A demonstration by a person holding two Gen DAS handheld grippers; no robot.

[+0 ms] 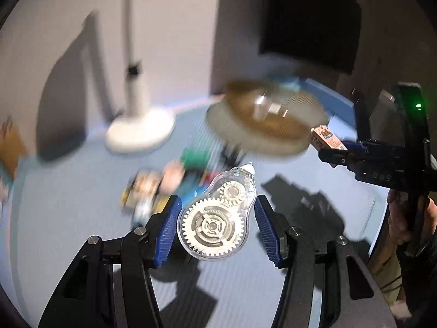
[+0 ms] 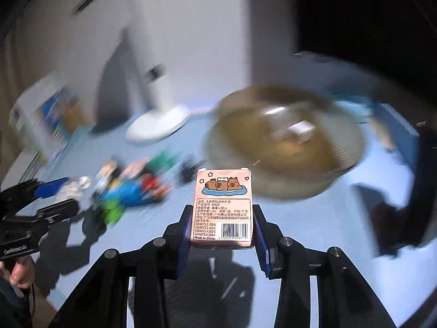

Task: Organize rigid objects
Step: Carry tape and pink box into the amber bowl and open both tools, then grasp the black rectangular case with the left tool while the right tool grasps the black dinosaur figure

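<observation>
In the left wrist view, the left gripper (image 1: 217, 222) is closed on a clear plastic correction-tape dispenser with white gears inside (image 1: 215, 218). Its blue ribbed pads (image 1: 166, 229) press the two sides of the dispenser and hold it above the light blue table surface (image 1: 314, 268). In the right wrist view, the right gripper (image 2: 221, 235) is closed on a small pink card box printed with cartoon capybaras and a barcode (image 2: 223, 207). The pads grip the lower part of the box, and it stands upright between them, lifted off the table.

Behind both grippers, on the table, lies a blurred heap of small colourful objects (image 2: 131, 188). The single pieces in it cannot be told apart. To the right of the heap, further away, sits a round brown woven basket (image 2: 284, 147), tilted in the blur. At the far side stands a white lamp with a round flat base (image 2: 158, 125), close to the pale wall.
</observation>
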